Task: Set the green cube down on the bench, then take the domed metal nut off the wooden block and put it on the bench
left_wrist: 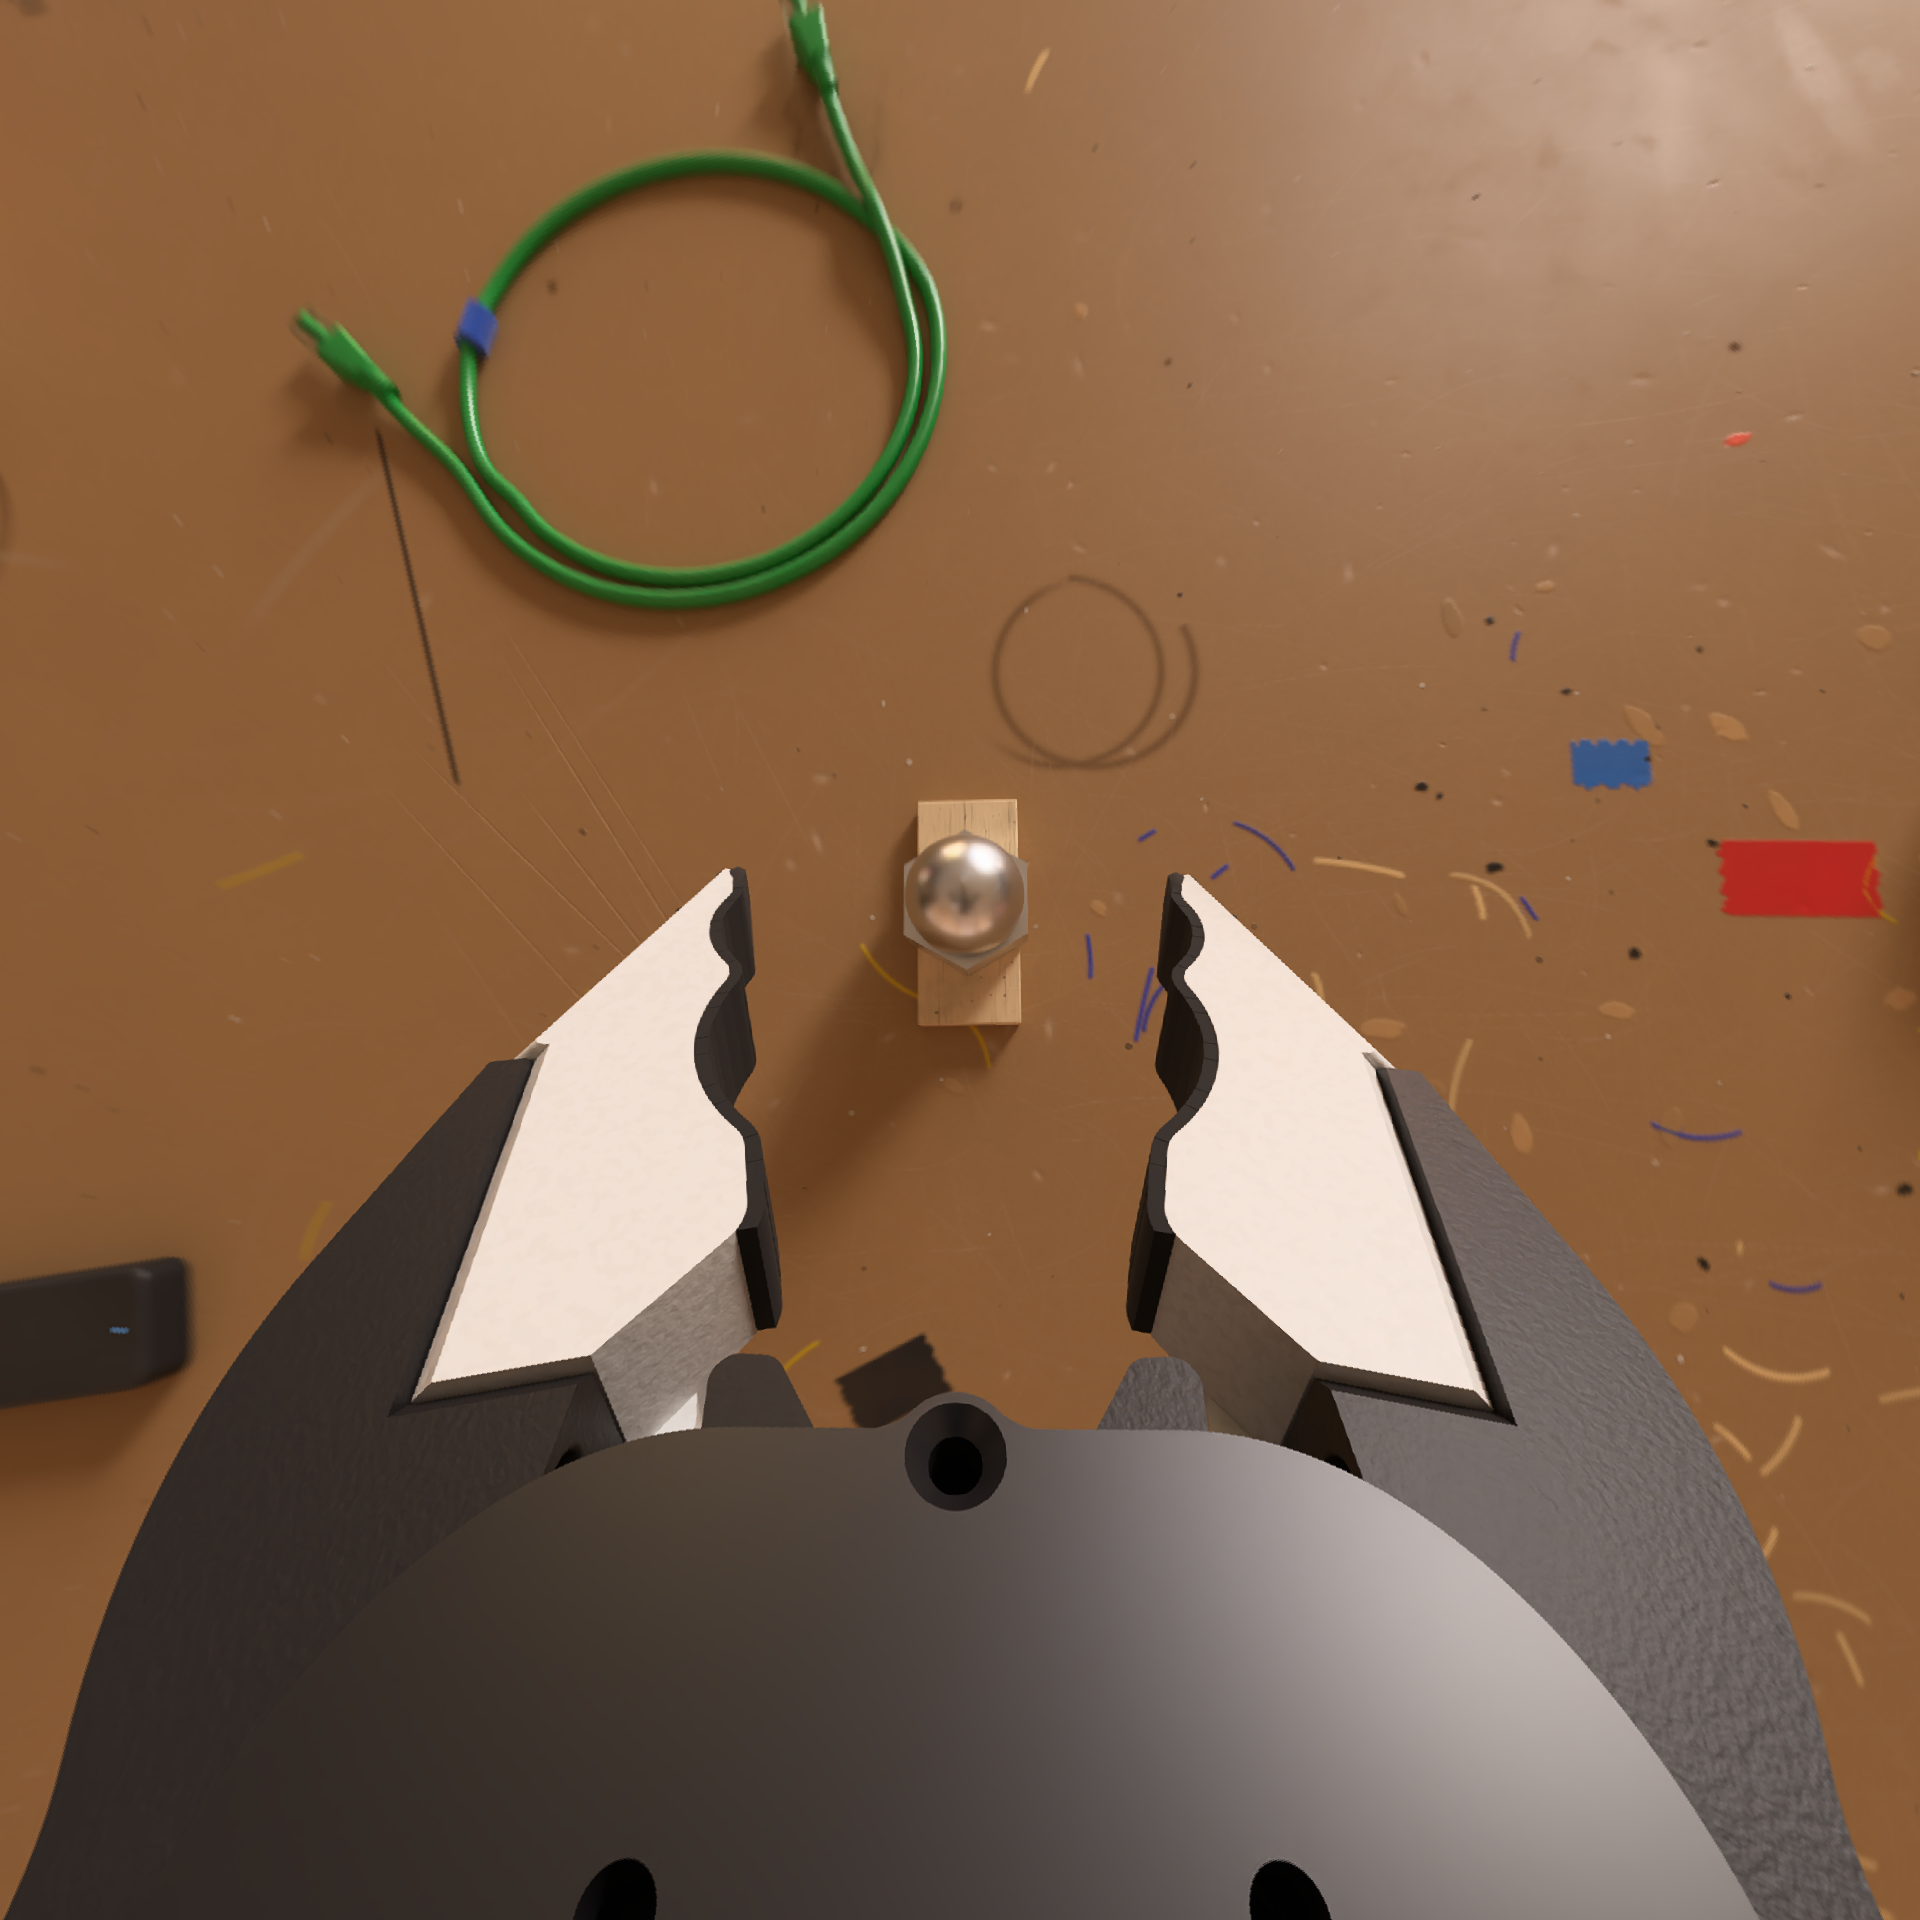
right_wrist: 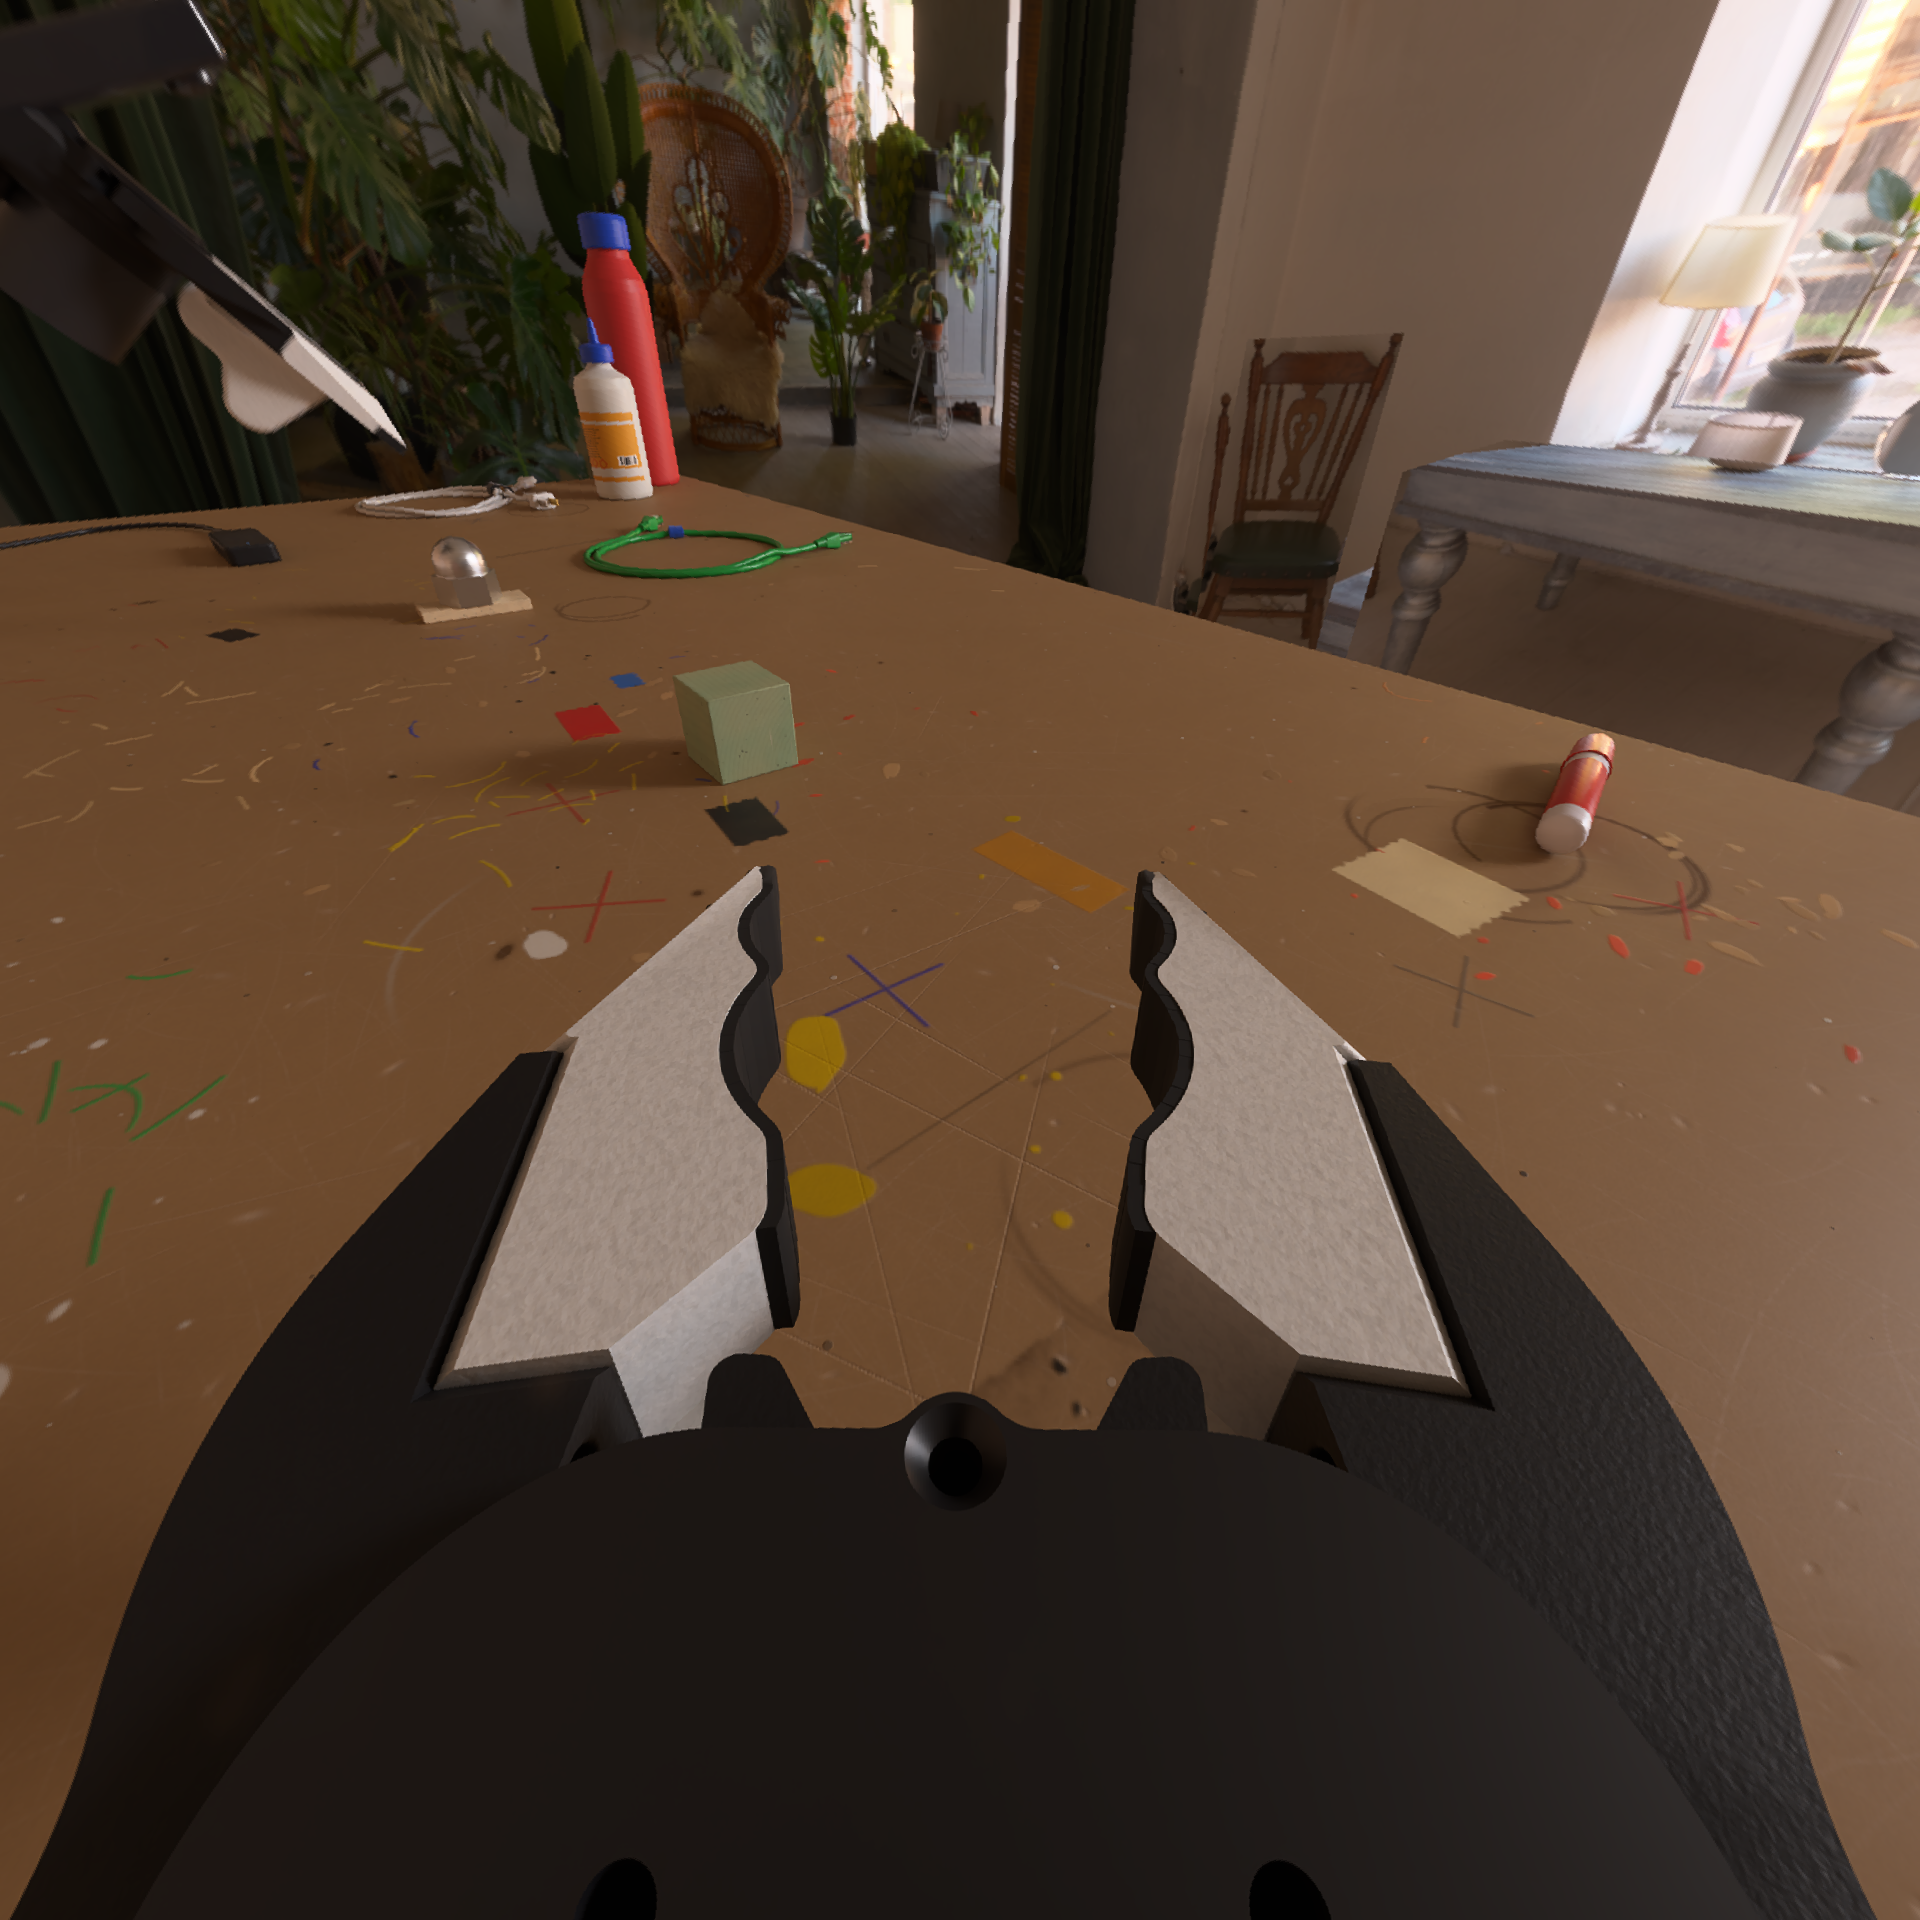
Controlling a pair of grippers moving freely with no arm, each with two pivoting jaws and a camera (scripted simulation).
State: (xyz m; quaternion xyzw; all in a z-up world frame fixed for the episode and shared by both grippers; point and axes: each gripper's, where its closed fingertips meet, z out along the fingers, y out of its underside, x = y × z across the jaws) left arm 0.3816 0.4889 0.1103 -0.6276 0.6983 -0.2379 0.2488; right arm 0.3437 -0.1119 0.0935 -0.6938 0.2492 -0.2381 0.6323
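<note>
The domed metal nut sits on a small wooden block on the brown bench. My left gripper is open and empty, looking straight down, its fingertips on either side of the nut and well above it. In the right wrist view the nut and block show at the far left, with the left gripper high above them. The green cube rests on the bench, beyond my right gripper, which is open, empty and low over the bench.
A coiled green cable lies beyond the block; it also shows in the right wrist view. A dark device lies at the left. Red and white bottles stand at the far edge. A glue stick lies at the right.
</note>
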